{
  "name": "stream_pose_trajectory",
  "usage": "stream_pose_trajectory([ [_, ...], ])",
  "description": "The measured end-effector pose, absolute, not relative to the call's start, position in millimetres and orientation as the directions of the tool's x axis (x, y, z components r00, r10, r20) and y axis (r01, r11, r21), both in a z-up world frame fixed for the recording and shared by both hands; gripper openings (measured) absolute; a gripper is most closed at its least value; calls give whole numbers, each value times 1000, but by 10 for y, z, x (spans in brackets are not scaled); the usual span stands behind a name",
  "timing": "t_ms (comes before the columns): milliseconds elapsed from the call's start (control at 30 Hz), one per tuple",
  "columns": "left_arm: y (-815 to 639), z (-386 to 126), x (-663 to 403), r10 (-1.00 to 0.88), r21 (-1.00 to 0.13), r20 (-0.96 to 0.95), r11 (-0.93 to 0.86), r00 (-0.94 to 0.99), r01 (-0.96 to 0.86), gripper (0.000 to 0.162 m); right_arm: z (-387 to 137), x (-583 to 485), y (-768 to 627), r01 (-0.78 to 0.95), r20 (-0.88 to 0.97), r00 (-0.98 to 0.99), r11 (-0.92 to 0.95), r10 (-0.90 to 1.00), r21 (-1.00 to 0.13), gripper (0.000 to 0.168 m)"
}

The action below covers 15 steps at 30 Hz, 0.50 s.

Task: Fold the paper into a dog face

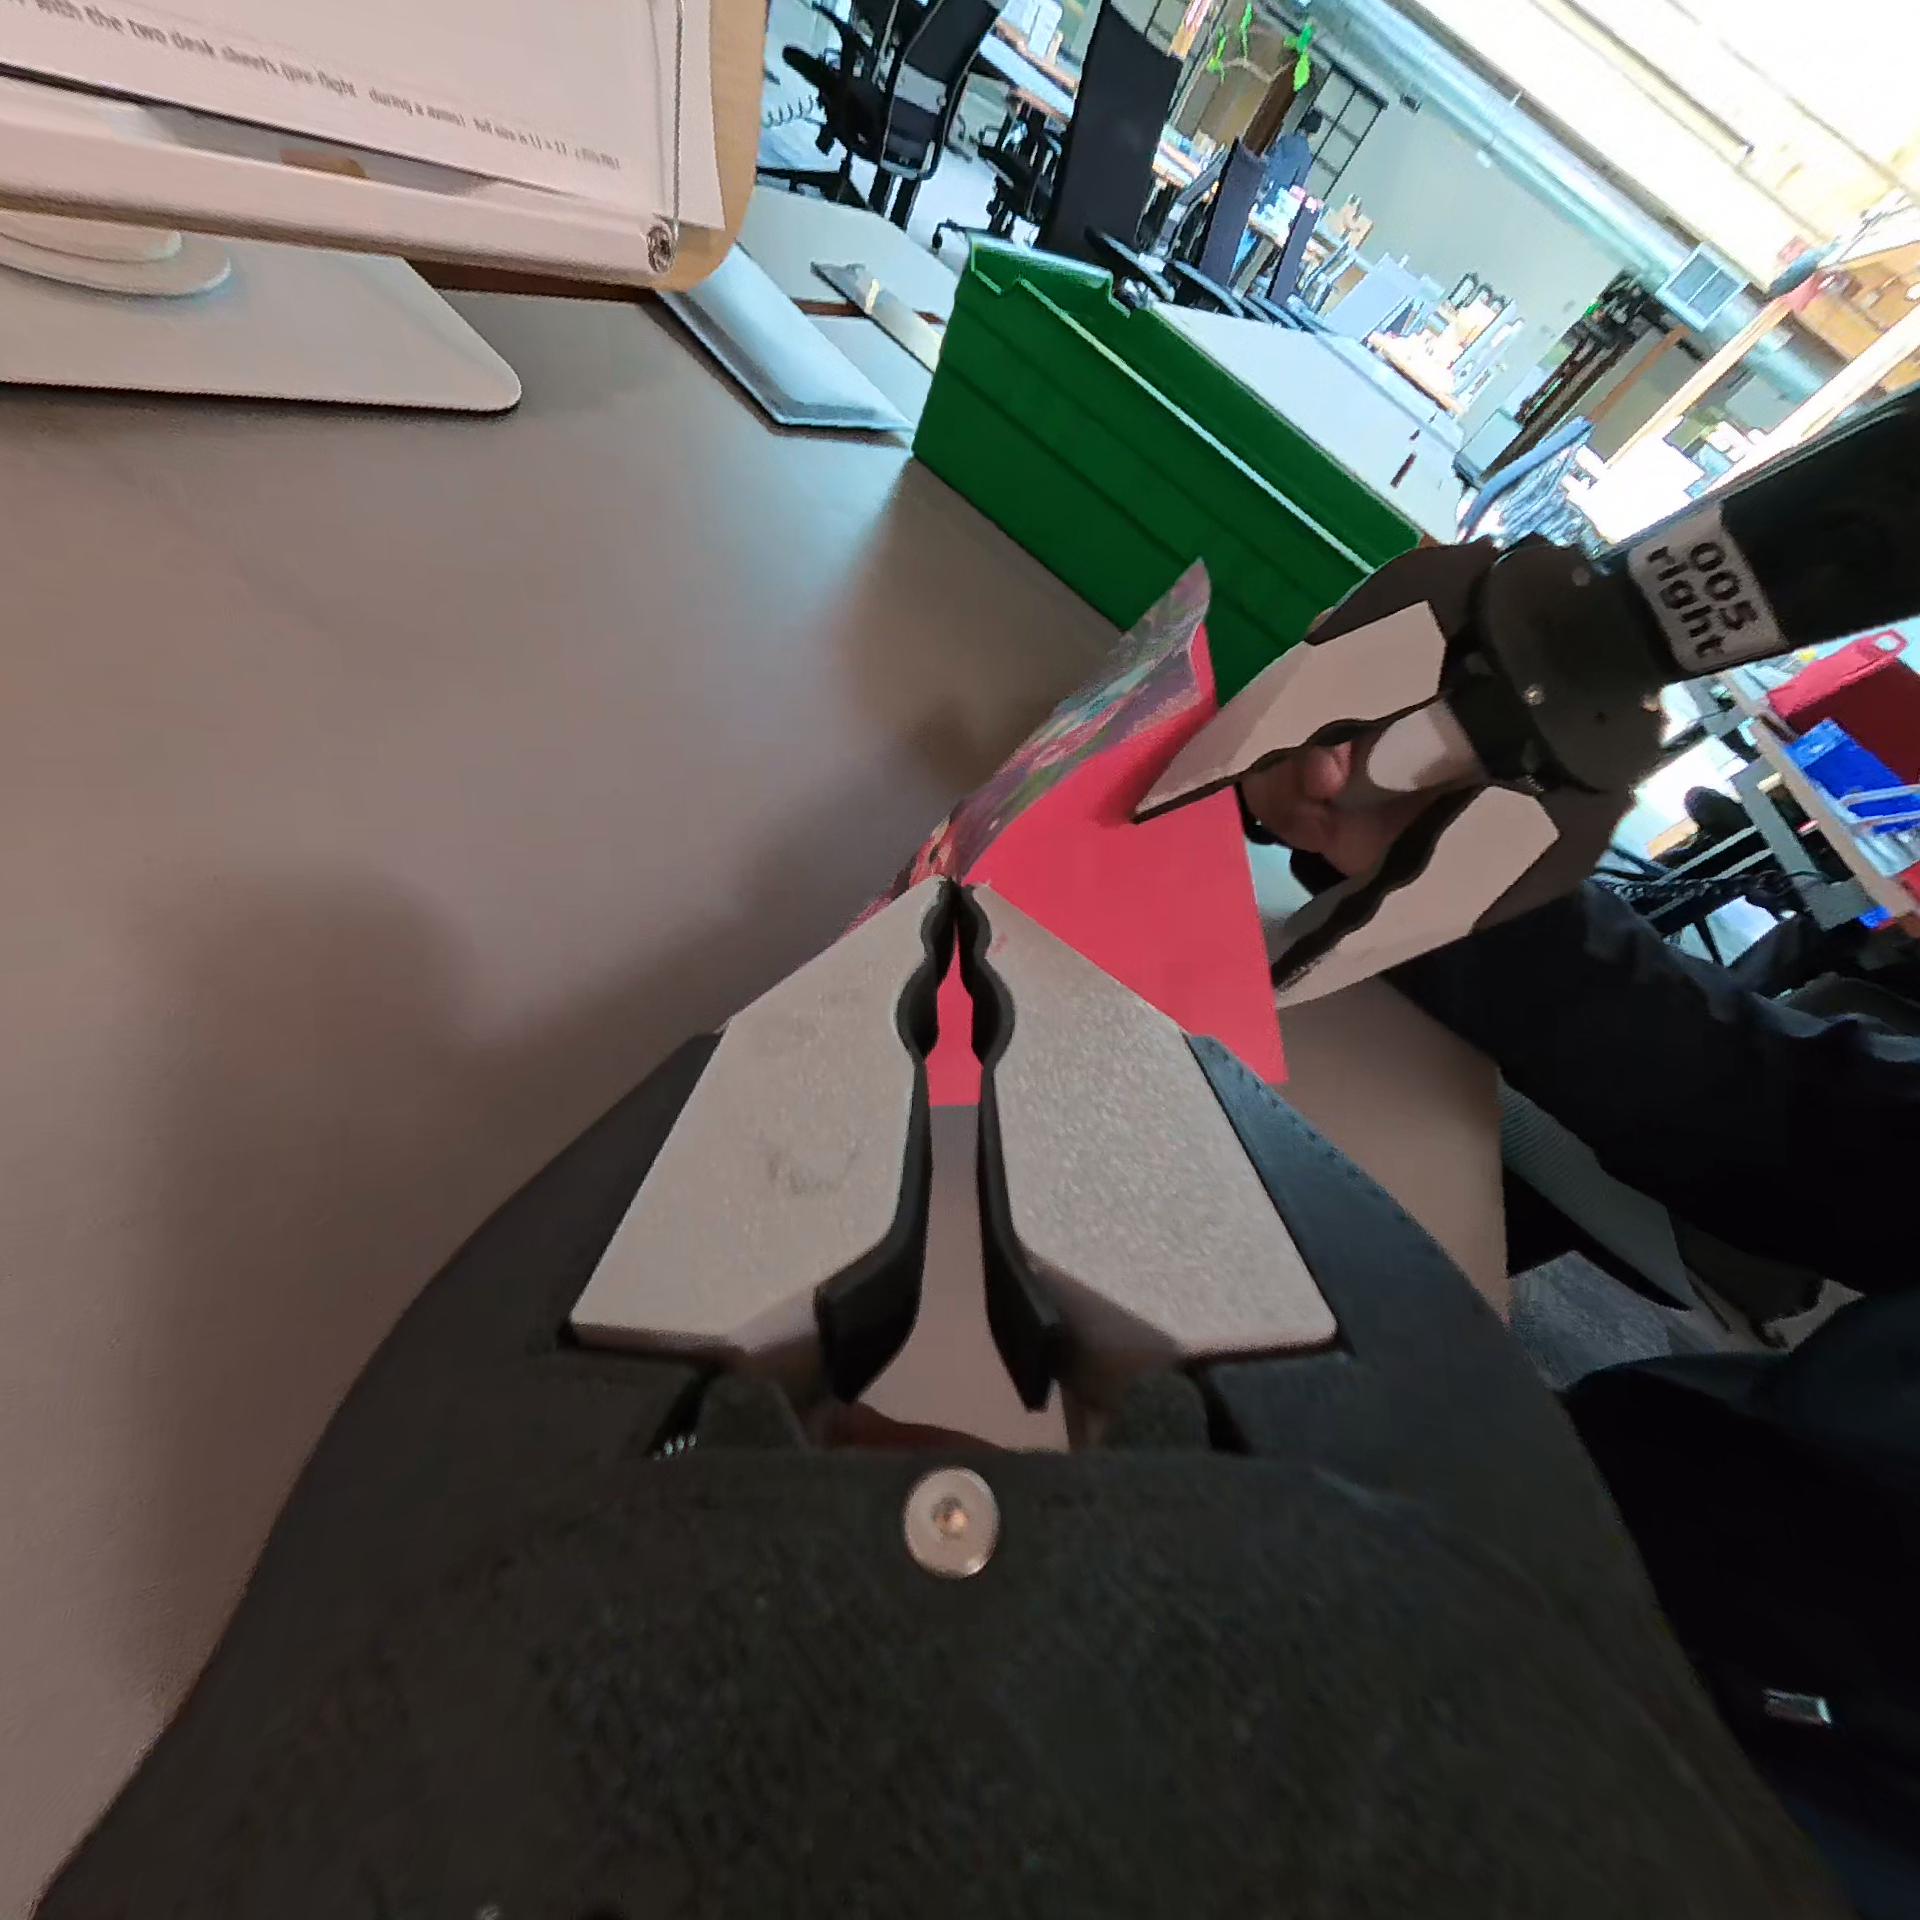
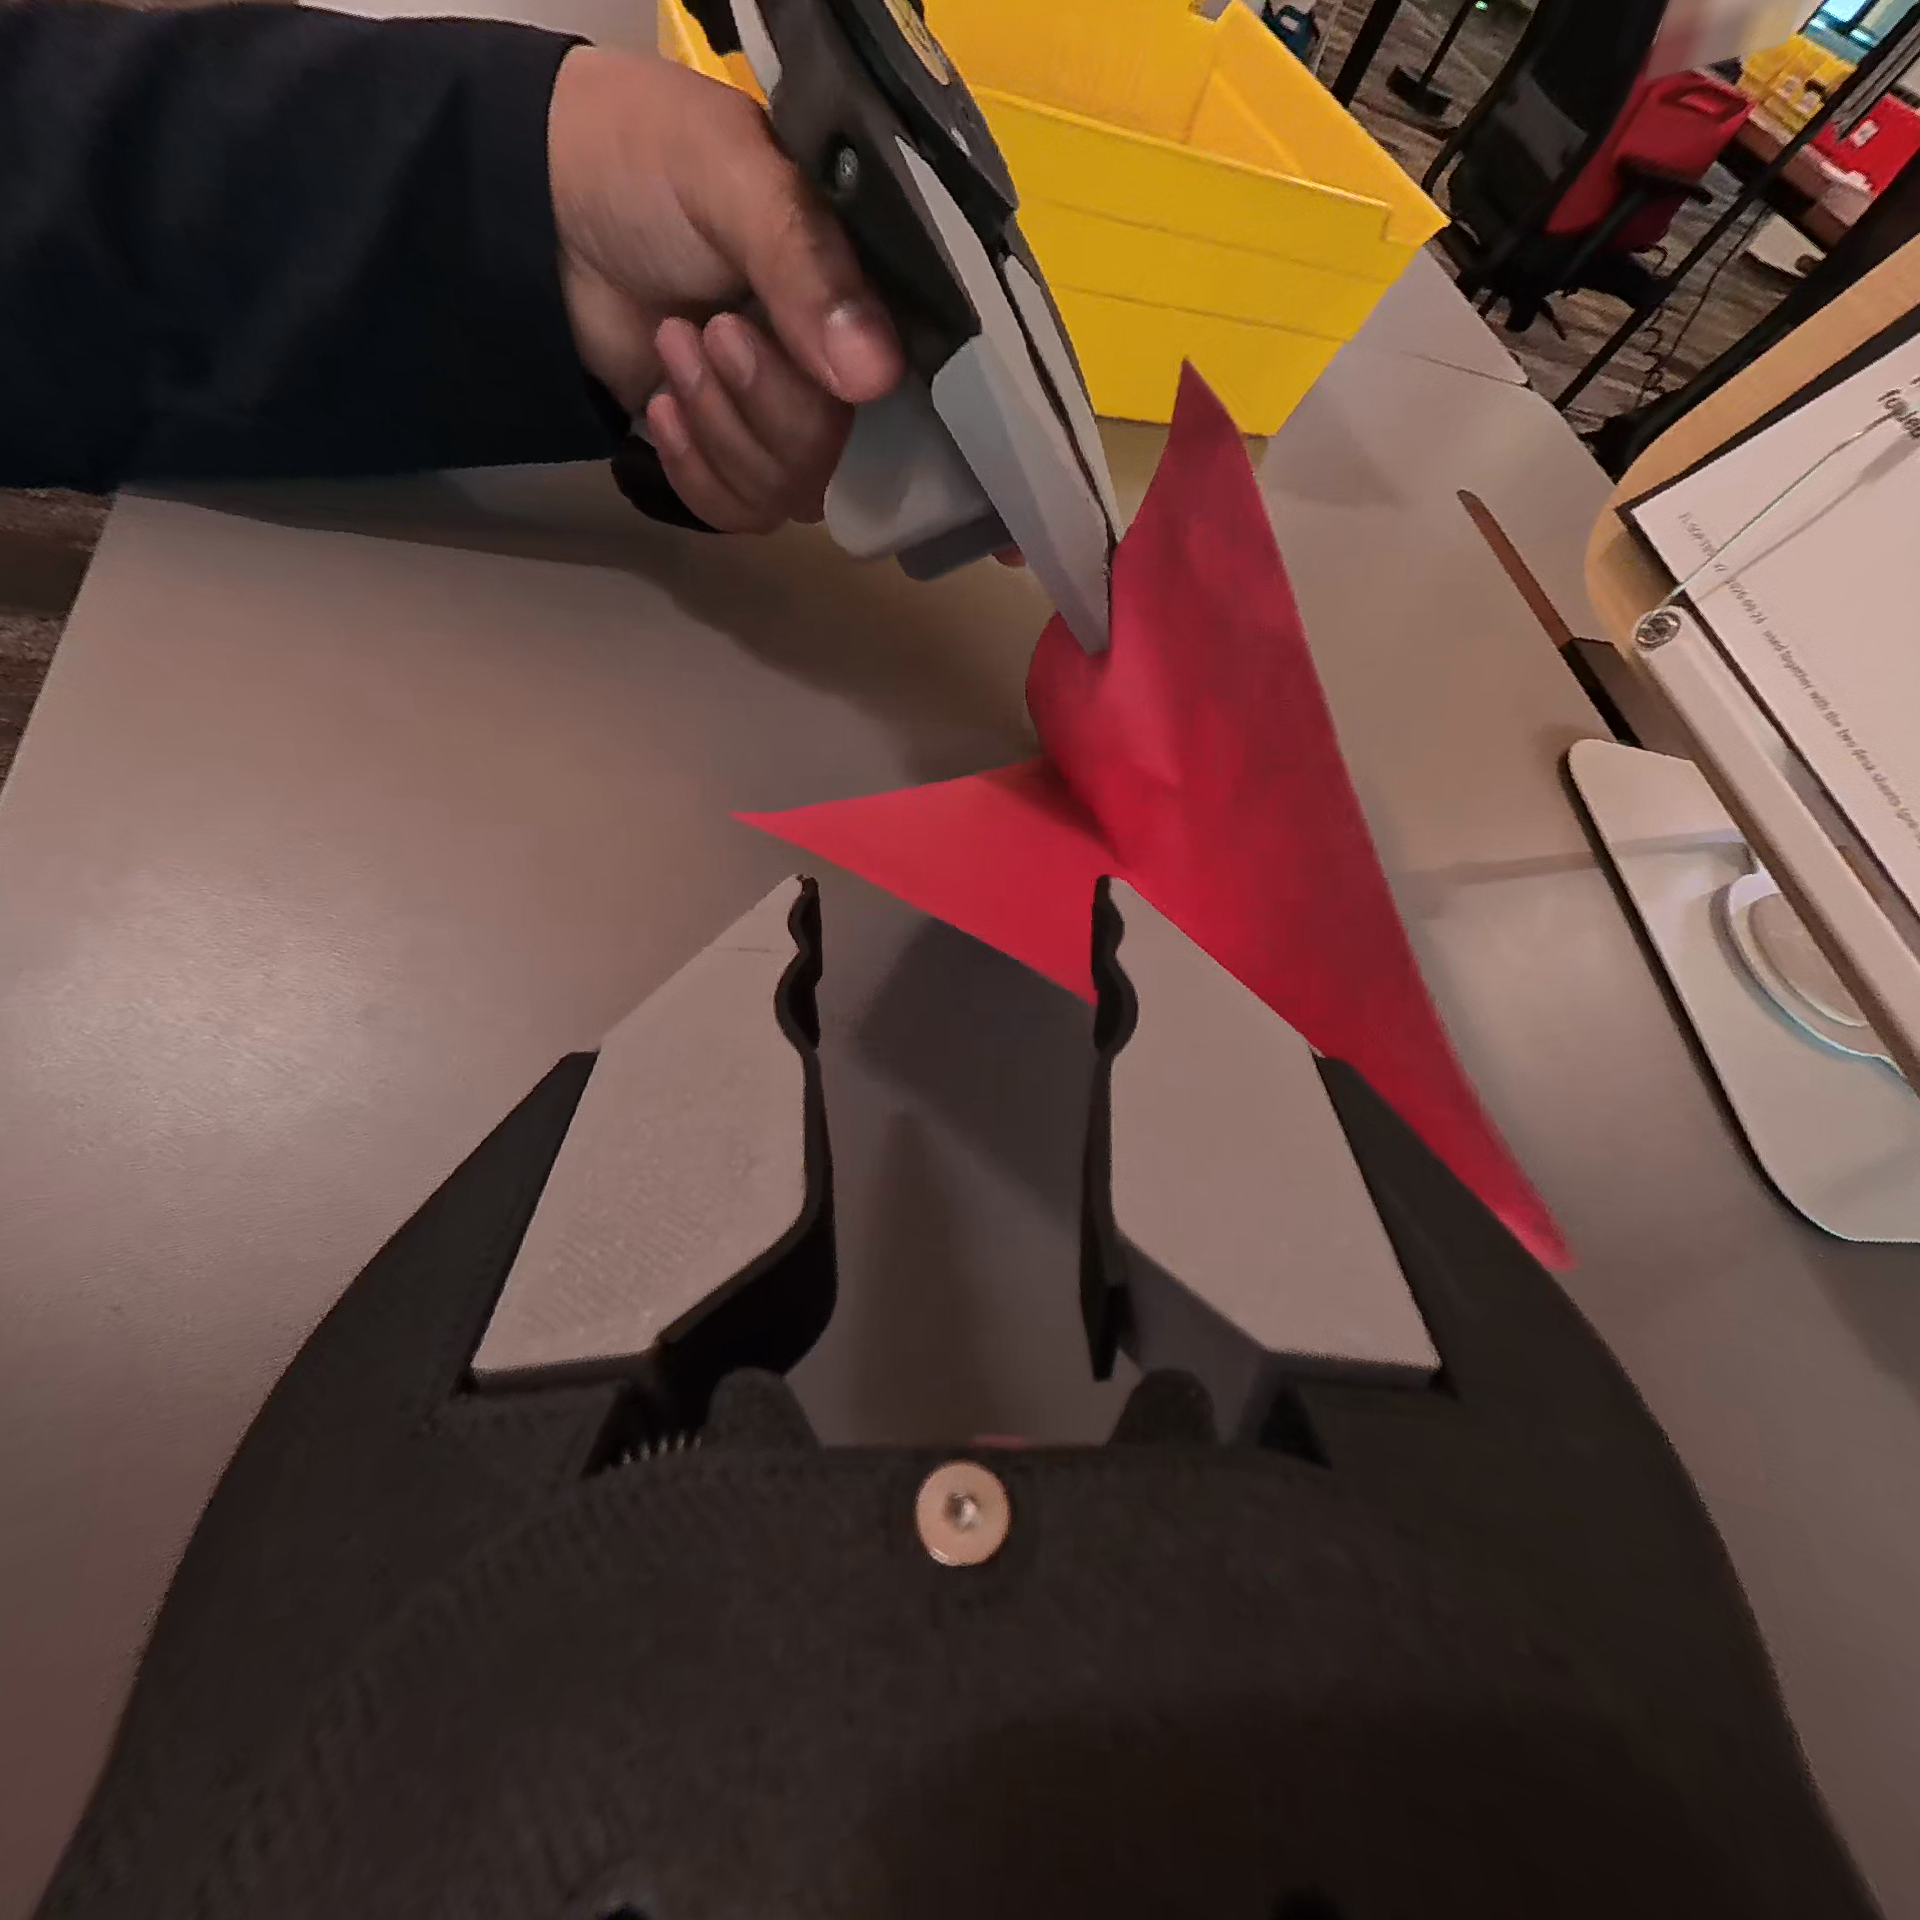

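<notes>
The paper [image 1: 1127,883] is red on one side and has a colourful pattern on the other. It is folded into a triangle shape, and part of it is lifted off the grey table [image 1: 416,831]. My left gripper [image 1: 958,914] is shut on the paper's edge; in the right wrist view [image 2: 1091,613] it pinches and curls the red paper [image 2: 1226,769] upward. My right gripper [image 2: 951,883] is open and empty, its fingertips just short of the paper's flat lower point. It shows in the left wrist view [image 1: 1210,899], open beside the paper.
A green bin [image 1: 1122,457] stands on the table behind the paper, and a yellow bin [image 2: 1174,218] at the other side. A monitor stand [image 1: 260,343] with a paper sheet [image 2: 1829,623] clipped above sits at the table's edge. A person's hand [image 2: 707,291] holds the left gripper. The gap from one gripper's tips to the other's is roughly 8 cm.
</notes>
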State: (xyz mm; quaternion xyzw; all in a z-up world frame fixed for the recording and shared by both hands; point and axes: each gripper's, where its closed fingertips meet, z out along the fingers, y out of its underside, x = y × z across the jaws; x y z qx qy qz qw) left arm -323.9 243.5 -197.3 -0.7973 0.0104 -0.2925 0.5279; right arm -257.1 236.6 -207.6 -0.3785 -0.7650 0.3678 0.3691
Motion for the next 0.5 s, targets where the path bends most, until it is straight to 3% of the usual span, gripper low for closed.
stream_pose_trajectory([
  [500, 2411, -1887, -3237, -352, -846, 485, -421, 800, 328, 0, -2132, -2534, 2242, 290, 282, -504, 467, 817, -835, 52],
])
